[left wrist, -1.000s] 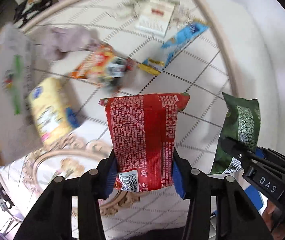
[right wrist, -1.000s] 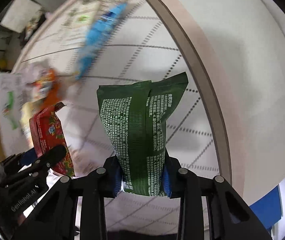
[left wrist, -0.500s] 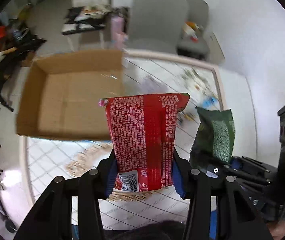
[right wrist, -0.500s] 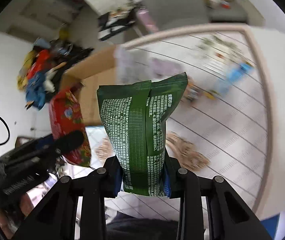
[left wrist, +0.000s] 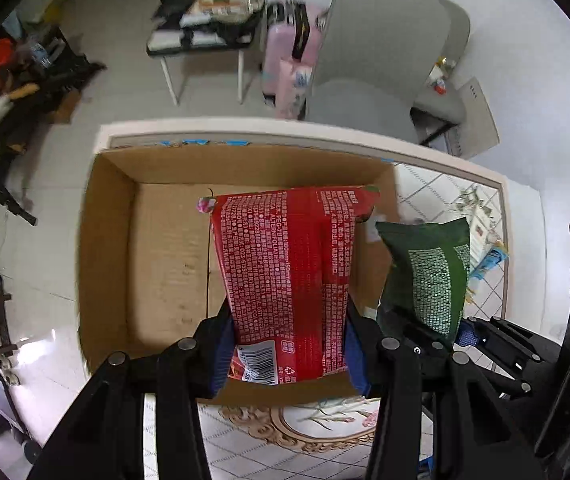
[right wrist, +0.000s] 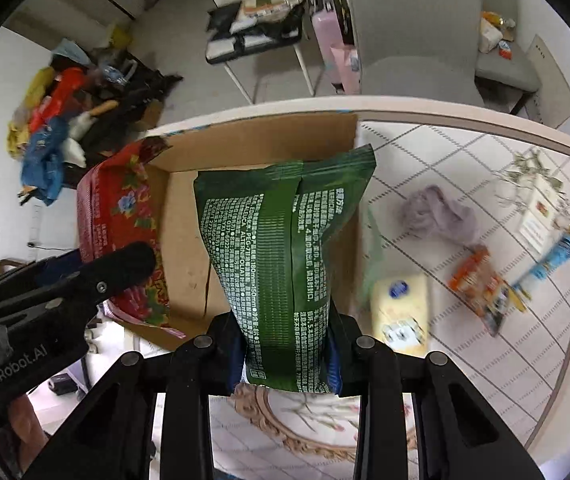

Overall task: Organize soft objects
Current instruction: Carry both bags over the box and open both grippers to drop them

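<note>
Left gripper [left wrist: 287, 354] clenched on a red pouch [left wrist: 291, 280], held upright above the open cardboard box [left wrist: 165, 264]. Right gripper [right wrist: 285, 360] clamped on a green pouch [right wrist: 281, 264], upright too, just beside the red one, over the box's right wall. Box on the table [right wrist: 485, 380], bare cardboard floor showing behind both pouches. Scattered on the tiled tabletop right of the box: a yellow pack [right wrist: 403, 312], an orange packet [right wrist: 481, 284], a blue packet [right wrist: 553, 262], a crumpled purple cloth [right wrist: 439, 216], a white carton [right wrist: 537, 218]. Beyond the table edge, a grey chair [left wrist: 385, 68] and a pink suitcase [left wrist: 289, 60]
</note>
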Demonstrator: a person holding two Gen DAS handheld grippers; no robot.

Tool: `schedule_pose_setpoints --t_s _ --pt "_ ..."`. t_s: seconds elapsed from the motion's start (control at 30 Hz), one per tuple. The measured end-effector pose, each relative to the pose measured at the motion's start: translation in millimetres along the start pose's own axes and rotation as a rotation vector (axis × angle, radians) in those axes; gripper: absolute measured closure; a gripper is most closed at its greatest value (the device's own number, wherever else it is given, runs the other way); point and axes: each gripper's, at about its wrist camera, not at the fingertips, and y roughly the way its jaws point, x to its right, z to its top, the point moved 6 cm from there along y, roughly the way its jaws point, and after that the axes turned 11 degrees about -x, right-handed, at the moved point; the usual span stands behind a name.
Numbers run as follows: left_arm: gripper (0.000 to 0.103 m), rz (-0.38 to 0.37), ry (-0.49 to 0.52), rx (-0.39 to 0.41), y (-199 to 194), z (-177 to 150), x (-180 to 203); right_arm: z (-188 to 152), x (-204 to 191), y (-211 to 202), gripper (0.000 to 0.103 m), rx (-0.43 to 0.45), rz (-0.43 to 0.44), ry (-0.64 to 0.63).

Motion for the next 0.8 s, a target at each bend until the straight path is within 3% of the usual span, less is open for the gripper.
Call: schedule_pose_setpoints --t_s 0.13,0.27,0.47,0.57,0.6,0.63,0.8 --pt "0.059 -0.048 0.036 -0.102 42.2 31.1 -22.8 32.2 1.0 39.6 0.069 -0.034 -0.017 0.029" --pt "0.059 -0.082 0.042 -0.149 71.0 50.4 -31.4 57.2 3.3 73.2 0.069 -0.067 -0.046 0.052" --pt "0.058 -0.052 0.026 -0.186 95.1 66.8 -30.5 85.6 3.1 98.9 0.067 -0.073 -0.095 0.051" --pt "0.052 -0.043 0.035 -0.194 94.5 65.8 -28.0 87.2 4.2 95.2 0.049 -0.070 -0.100 0.057" --pt "0.045 -0.038 0.041 -0.185 91.1 63.6 -27.2 86.9 5.3 93.7 0.035 -0.064 -0.097 0.059" --pt "0.044 -0.034 0.044 -0.179 90.2 62.5 -28.3 86.0 5.6 91.7 0.024 -0.060 -0.102 0.058" --pt "0.043 -0.015 0.030 -0.140 76.7 52.0 -42.7 70.1 5.6 78.5 0.023 -0.061 -0.127 0.051"
